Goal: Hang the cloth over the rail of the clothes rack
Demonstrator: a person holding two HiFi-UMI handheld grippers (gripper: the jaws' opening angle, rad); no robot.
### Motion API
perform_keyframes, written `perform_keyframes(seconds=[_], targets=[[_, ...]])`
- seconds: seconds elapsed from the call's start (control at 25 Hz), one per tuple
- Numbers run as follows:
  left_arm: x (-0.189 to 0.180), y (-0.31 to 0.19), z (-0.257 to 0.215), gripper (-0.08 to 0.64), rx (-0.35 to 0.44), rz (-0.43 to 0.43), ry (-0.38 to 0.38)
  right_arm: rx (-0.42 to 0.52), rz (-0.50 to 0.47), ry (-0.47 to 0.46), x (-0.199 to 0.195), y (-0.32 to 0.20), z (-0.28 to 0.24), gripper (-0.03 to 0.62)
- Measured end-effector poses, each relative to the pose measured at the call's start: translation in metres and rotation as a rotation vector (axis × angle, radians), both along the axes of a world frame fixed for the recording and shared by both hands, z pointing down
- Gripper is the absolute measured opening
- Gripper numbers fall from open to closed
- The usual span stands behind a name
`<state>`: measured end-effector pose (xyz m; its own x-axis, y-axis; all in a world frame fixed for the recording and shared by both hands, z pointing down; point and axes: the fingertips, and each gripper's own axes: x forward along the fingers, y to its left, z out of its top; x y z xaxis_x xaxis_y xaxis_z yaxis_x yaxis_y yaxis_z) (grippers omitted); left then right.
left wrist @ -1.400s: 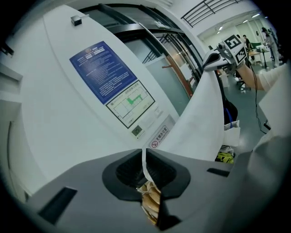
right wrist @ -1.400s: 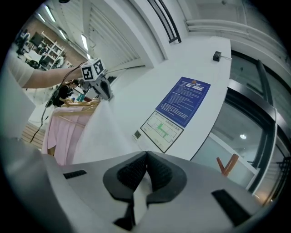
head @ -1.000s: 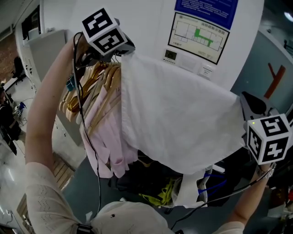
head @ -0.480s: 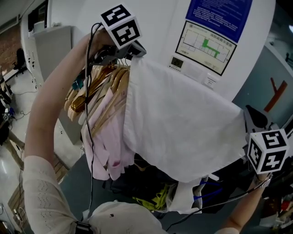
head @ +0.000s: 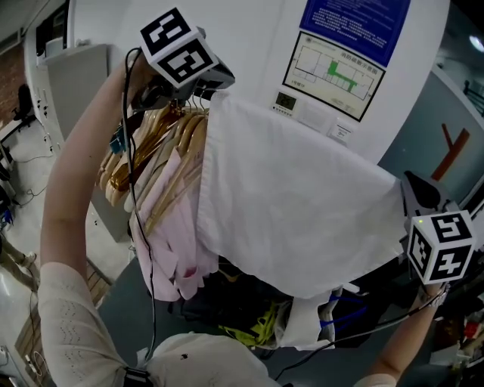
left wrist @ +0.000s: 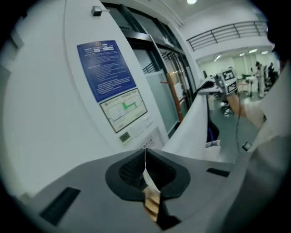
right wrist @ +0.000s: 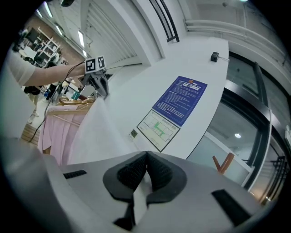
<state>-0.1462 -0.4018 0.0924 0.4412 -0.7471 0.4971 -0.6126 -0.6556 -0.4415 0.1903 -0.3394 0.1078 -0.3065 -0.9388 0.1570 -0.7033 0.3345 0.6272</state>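
Note:
The white cloth point(head: 295, 204) is stretched out in the air between both grippers. My left gripper point(head: 218, 85) is raised at the upper left and is shut on one top corner of the cloth. My right gripper point(head: 405, 187) is lower at the right and is shut on the other corner. In the left gripper view the jaws point(left wrist: 145, 154) pinch a thin cloth edge, and the cloth point(left wrist: 193, 125) runs off toward the right gripper point(left wrist: 213, 85). In the right gripper view the shut jaws point(right wrist: 146, 158) hold the cloth point(right wrist: 93, 134). The rack's rail is hidden behind the cloth and the hangers.
Wooden hangers point(head: 155, 147) with pink garments point(head: 170, 242) hang crowded just left of the cloth. A white curved wall with a blue notice point(head: 355, 23) and a floor plan point(head: 333, 68) stands behind. Dark clothes and bags point(head: 242, 302) lie below. A cable point(head: 140, 227) trails from the left gripper.
The left gripper swung up and right with its cloth corner, then came back a little to the left. The right gripper has barely moved. The cloth stays stretched.

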Motion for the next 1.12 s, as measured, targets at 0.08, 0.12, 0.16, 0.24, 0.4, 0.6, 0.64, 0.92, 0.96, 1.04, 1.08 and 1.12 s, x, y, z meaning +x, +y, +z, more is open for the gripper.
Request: perform_keyframes(seconds=[0.08, 0.12, 0.16, 0.24, 0.4, 0.6, 0.64, 0.92, 0.96, 1.04, 1.08, 1.12], targets=[[0.014, 0.011, 0.005, 0.012, -0.077, 0.068, 0.024, 0.001, 0.006, -0.001, 0.001, 0.000, 0.000, 0.018], [0.014, 0.012, 0.007, 0.012, -0.096, 0.069, 0.012, 0.002, 0.008, -0.003, 0.001, 0.000, -0.001, 0.018], [0.012, 0.010, 0.009, 0.012, -0.097, 0.058, -0.010, 0.005, 0.009, -0.004, 0.001, 0.000, -0.001, 0.018], [0.006, 0.006, 0.012, 0.012, -0.095, 0.041, -0.036, 0.012, 0.009, -0.004, 0.001, -0.001, -0.002, 0.018], [0.001, 0.003, 0.017, 0.012, -0.145, 0.032, 0.043, 0.013, 0.007, -0.003, 0.000, -0.002, -0.001, 0.018], [-0.006, -0.006, 0.016, 0.012, -0.234, -0.024, 0.180, 0.010, 0.010, -0.001, 0.000, -0.002, 0.000, 0.018], [-0.006, -0.007, 0.017, 0.011, -0.237, -0.027, 0.177, 0.009, 0.009, -0.001, 0.000, -0.002, 0.000, 0.018], [-0.024, -0.018, 0.016, 0.011, -0.216, -0.144, 0.177, 0.006, 0.008, -0.008, 0.001, 0.000, 0.000, 0.018], [-0.030, -0.021, 0.011, 0.011, -0.176, -0.166, 0.166, 0.007, 0.009, -0.009, 0.001, 0.000, 0.000, 0.018], [-0.036, -0.021, -0.004, 0.011, -0.090, -0.160, 0.190, 0.012, 0.012, -0.015, 0.002, 0.000, -0.001, 0.018], [-0.035, -0.017, -0.013, 0.011, -0.045, -0.134, 0.237, 0.016, 0.013, -0.018, 0.002, 0.000, -0.001, 0.018], [-0.031, -0.010, -0.023, 0.011, 0.013, -0.103, 0.298, 0.021, 0.015, -0.020, 0.001, 0.000, -0.001, 0.018]])
